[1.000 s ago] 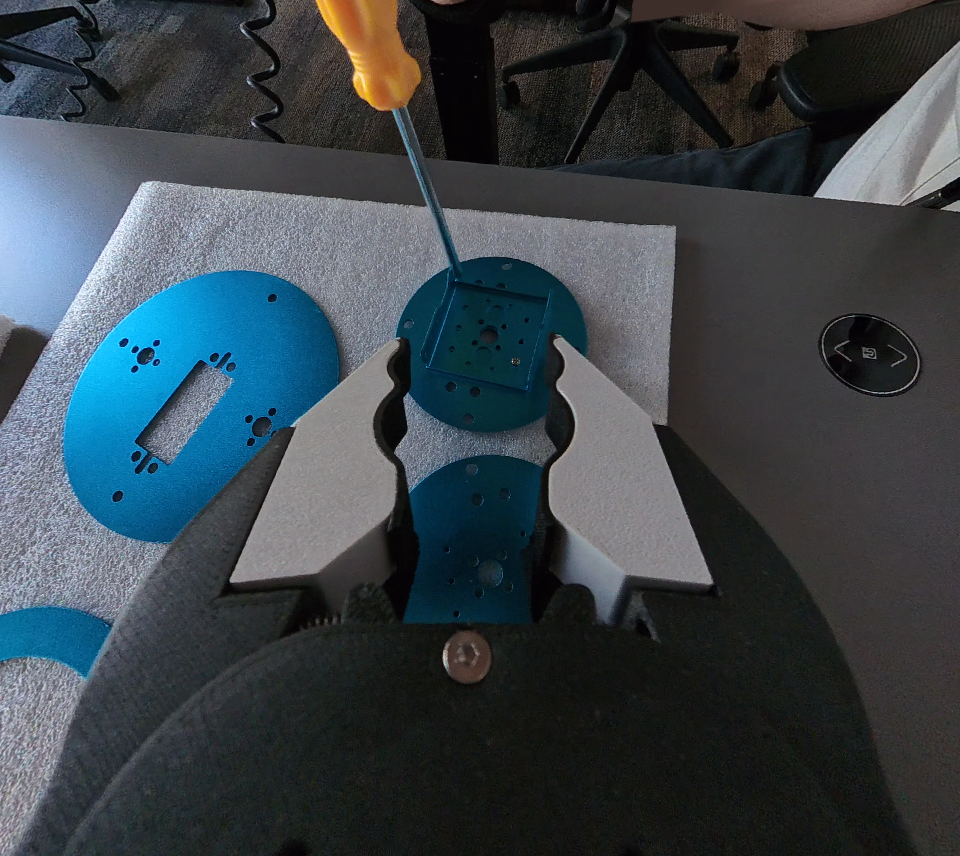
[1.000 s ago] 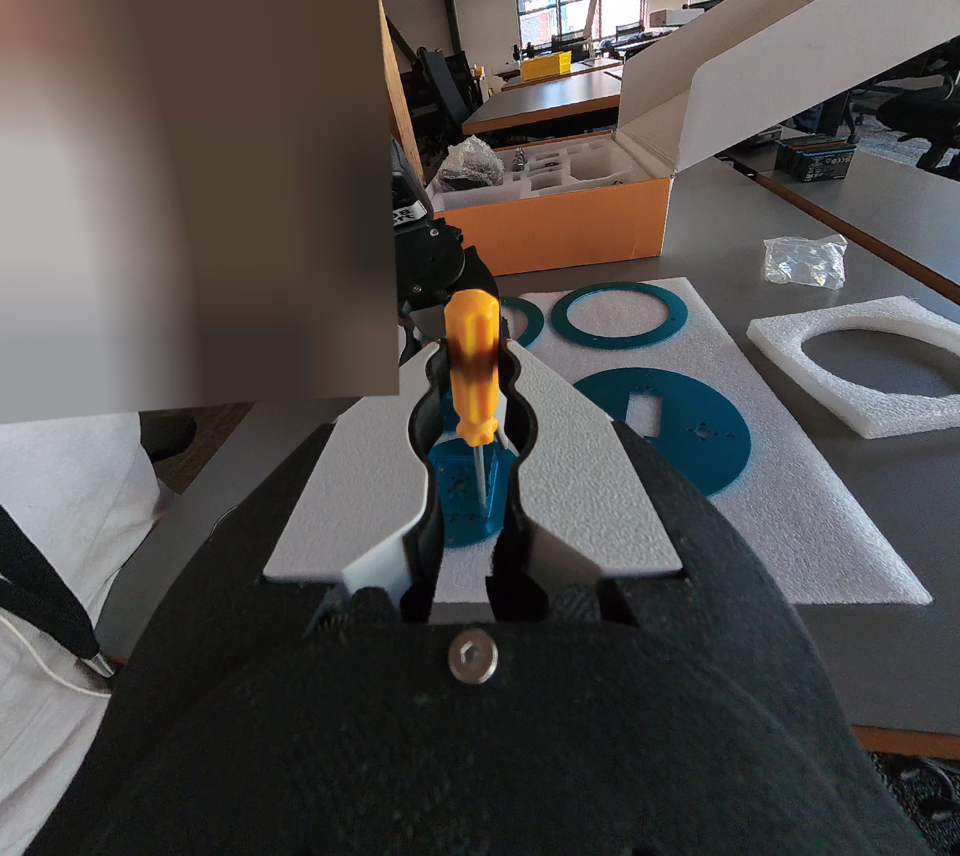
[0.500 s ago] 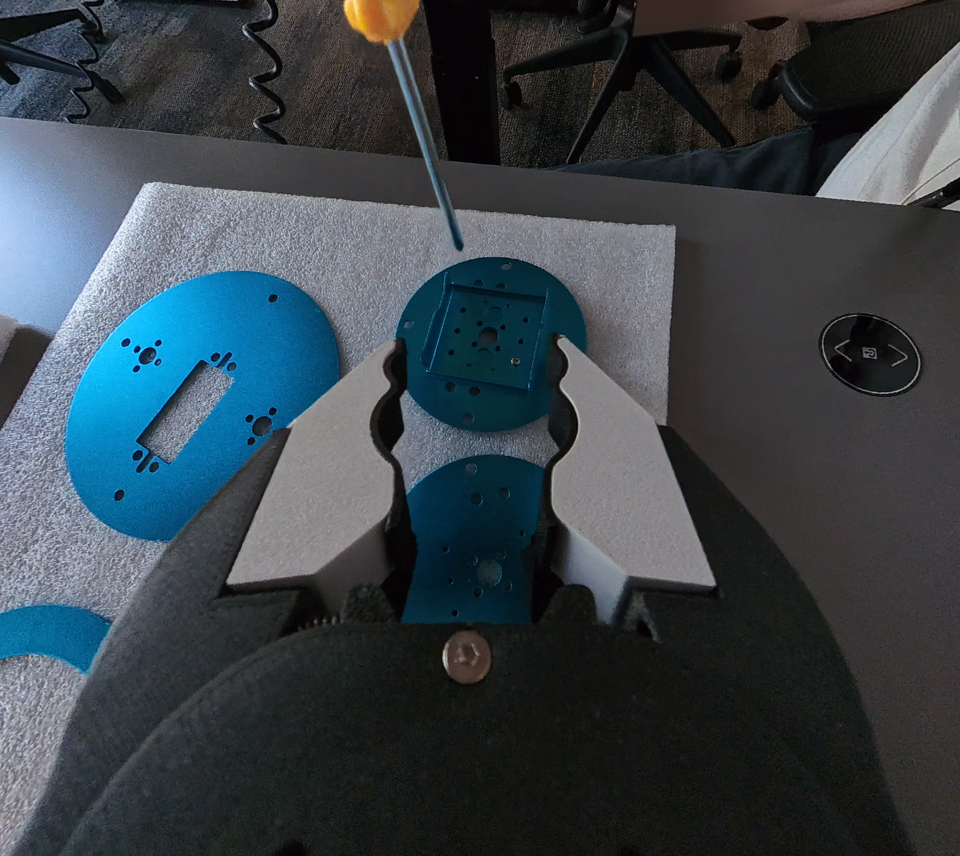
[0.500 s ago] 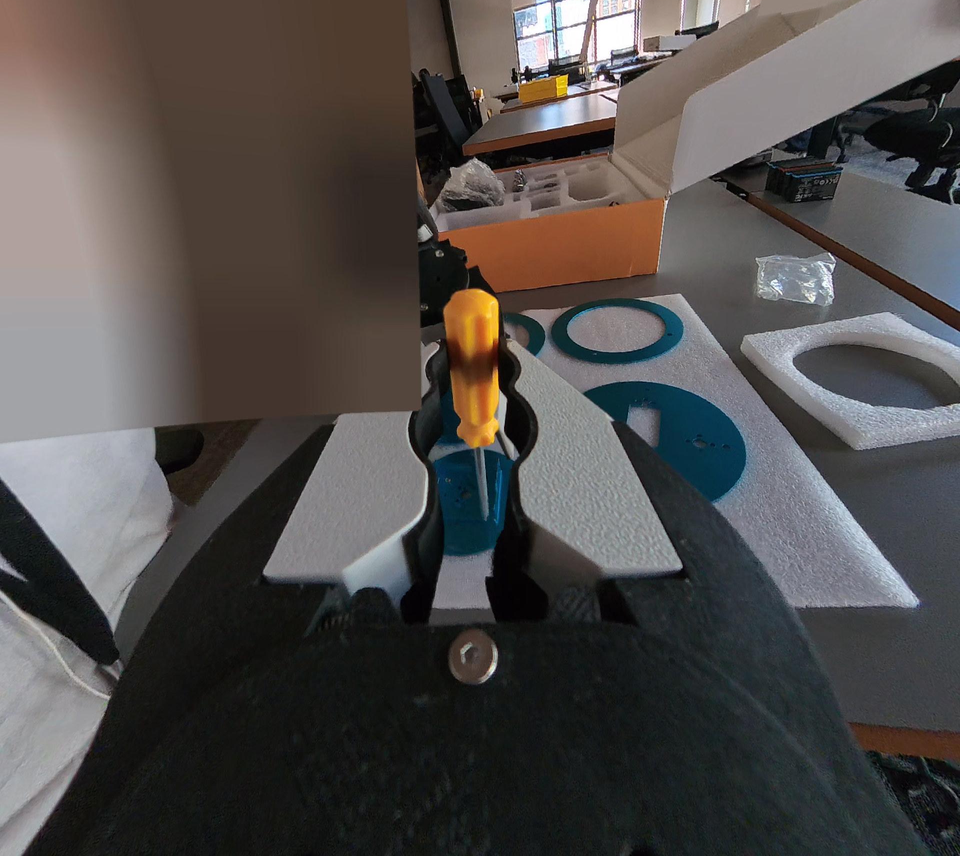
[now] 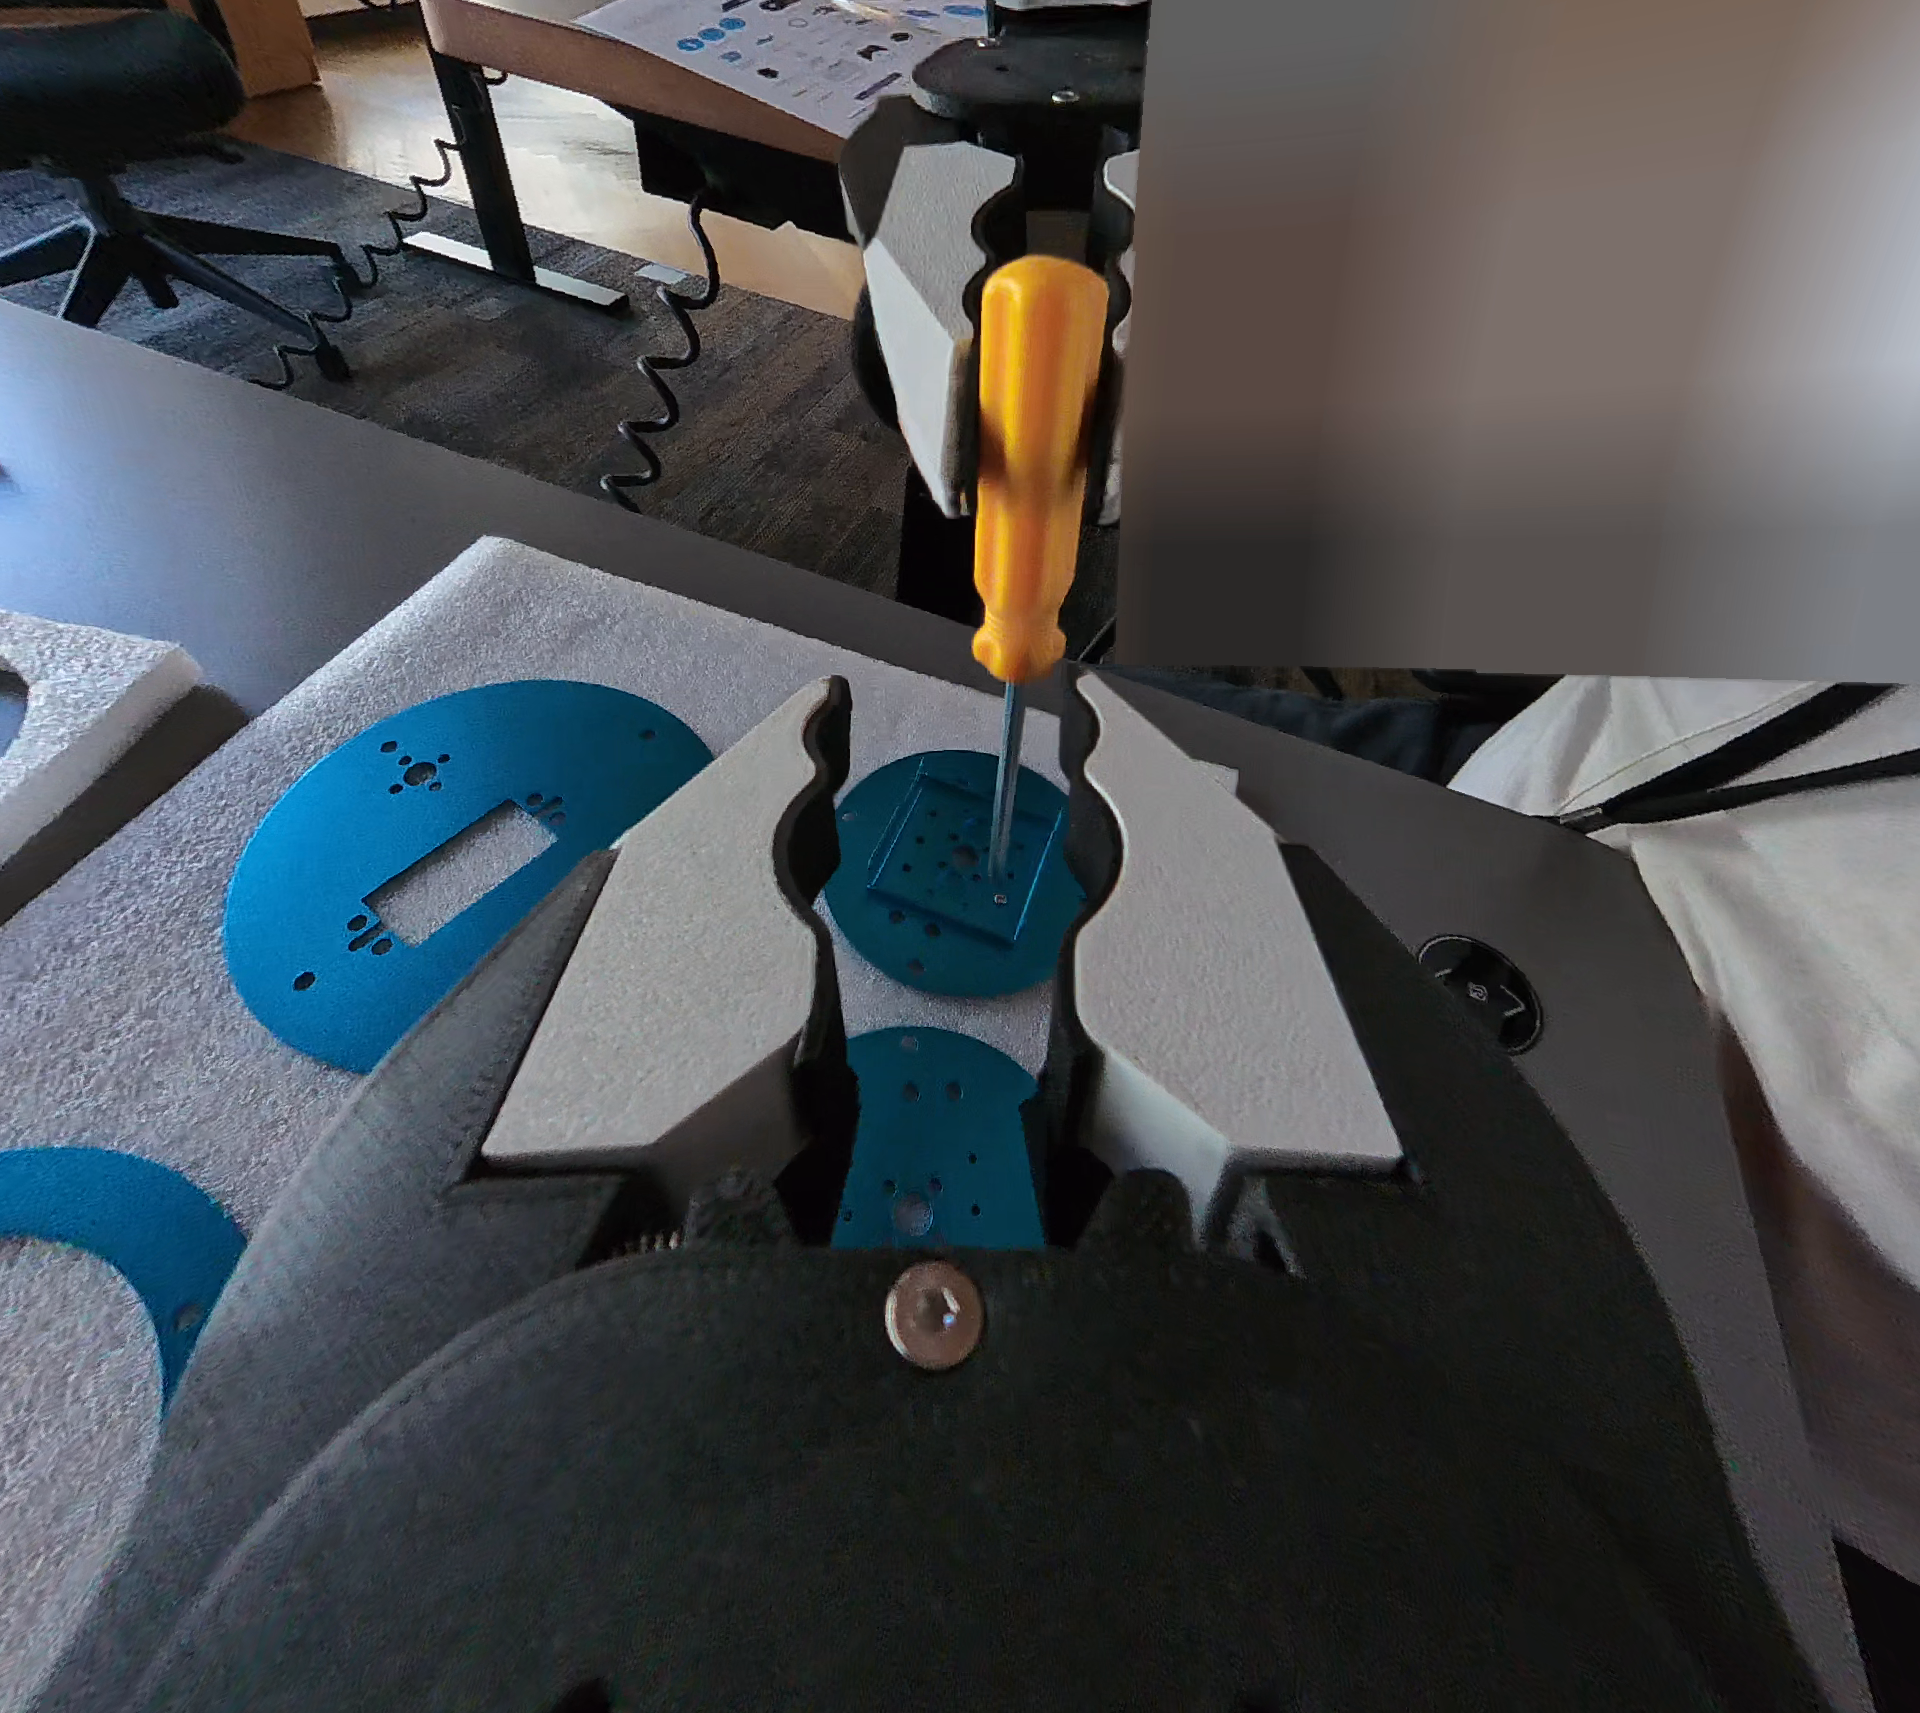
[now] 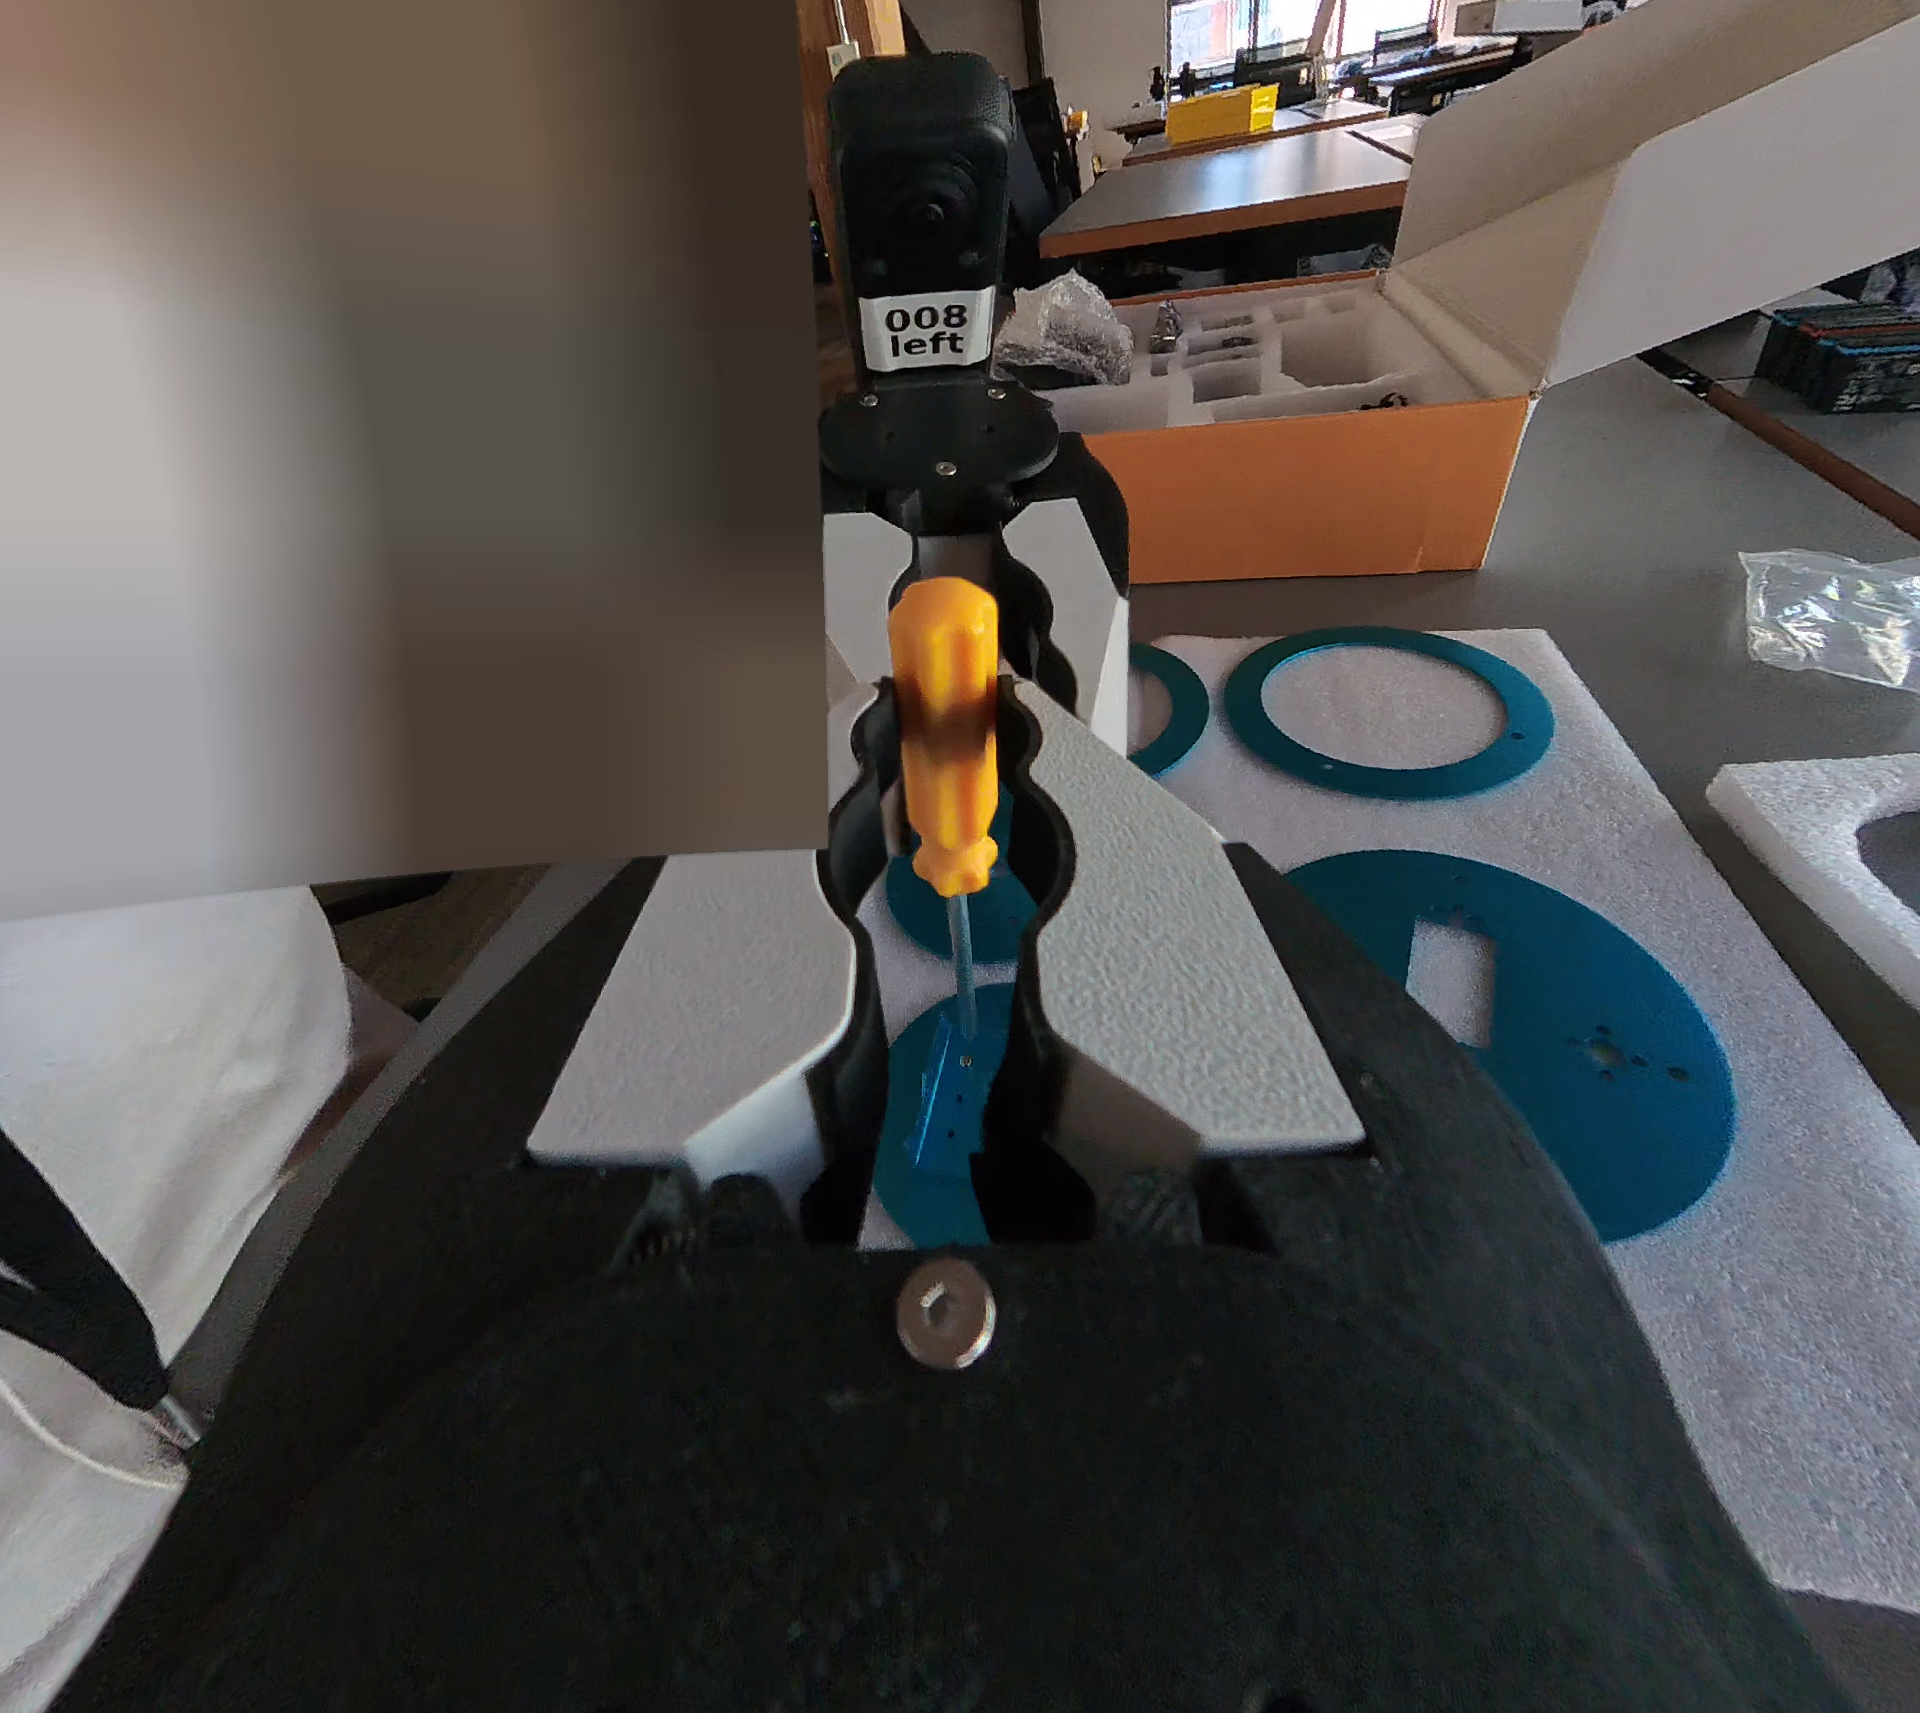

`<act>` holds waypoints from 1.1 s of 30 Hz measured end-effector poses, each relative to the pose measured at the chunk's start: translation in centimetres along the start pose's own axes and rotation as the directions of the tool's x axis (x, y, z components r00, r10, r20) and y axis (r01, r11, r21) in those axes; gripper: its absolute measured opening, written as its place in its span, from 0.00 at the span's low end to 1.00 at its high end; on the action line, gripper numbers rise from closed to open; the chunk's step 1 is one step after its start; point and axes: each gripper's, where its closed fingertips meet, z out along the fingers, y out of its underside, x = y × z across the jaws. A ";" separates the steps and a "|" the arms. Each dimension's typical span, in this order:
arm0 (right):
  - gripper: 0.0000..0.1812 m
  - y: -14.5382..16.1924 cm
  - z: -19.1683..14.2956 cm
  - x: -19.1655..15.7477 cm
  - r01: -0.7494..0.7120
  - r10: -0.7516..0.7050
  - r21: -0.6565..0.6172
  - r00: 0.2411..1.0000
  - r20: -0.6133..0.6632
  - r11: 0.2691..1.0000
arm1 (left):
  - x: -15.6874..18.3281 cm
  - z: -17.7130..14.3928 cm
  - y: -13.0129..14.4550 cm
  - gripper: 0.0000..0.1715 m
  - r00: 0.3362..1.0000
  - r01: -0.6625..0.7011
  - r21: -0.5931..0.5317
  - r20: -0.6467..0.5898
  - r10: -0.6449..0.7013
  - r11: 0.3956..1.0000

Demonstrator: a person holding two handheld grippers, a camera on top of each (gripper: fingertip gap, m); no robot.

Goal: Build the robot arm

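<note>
My right gripper [image 6: 945, 697] is shut on the orange handle of a screwdriver [image 6: 945, 822] and holds it nearly upright. The blade tip rests on a small screw in the square blue bracket [image 5: 945, 853] that sits on a small blue disc [image 5: 935, 946] on the white foam mat [image 5: 135, 1040]. My left gripper [image 5: 956, 702] is open and empty, low over the mat, its fingers either side of that disc. A second small blue disc [image 5: 935, 1133] lies between its fingers. The two grippers face each other: the right gripper [image 5: 997, 313] shows in the left wrist view and the left gripper [image 6: 1023, 645] in the right wrist view.
A large blue disc [image 5: 436, 863] with a rectangular cutout and blue rings [image 6: 1387, 713] lie on the mat. A white foam frame [image 6: 1818, 832], a plastic bag [image 6: 1829, 614] and an open orange box [image 6: 1299, 479] stand beyond. A round desk control [image 5: 1481, 993] sits beside the mat. Tip to tip, the grippers are about 4 cm apart.
The screwdriver lifted off the bracket's far corner, swung upright and came down on a screw at the bracket's near right. My left gripper tilted up, still open.
</note>
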 end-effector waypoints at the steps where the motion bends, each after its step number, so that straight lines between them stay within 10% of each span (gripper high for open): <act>1: 0.08 0.1 0.0 0.0 0.002 -0.002 -0.005 1.000 -0.005 1.000 | 0.0 0.2 0.0 0.20 1.000 -0.006 -0.002 0.004 0.006 1.000; 6: 0.09 -0.2 -0.3 0.1 0.001 -0.001 0.005 1.000 -0.029 1.000 | 1.0 1.0 -0.5 0.06 0.998 -0.062 0.017 -0.033 0.063 0.998; 11: 0.09 -0.6 -0.4 -0.1 -0.020 0.020 0.033 1.000 -0.009 0.999 | 1.1 0.8 -1.4 0.25 0.996 -0.091 0.071 -0.003 0.091 0.993; 16: 0.09 -0.4 0.2 -0.2 -0.028 0.028 0.033 1.000 0.007 0.999 | 1.2 0.9 -1.5 0.08 0.995 -0.097 0.067 -0.011 0.098 0.993; 33: 0.09 0.5 0.3 0.0 -0.044 0.044 0.021 0.999 0.011 0.999 | 1.2 1.0 -0.6 0.08 0.995 -0.102 0.028 -0.015 0.102 0.994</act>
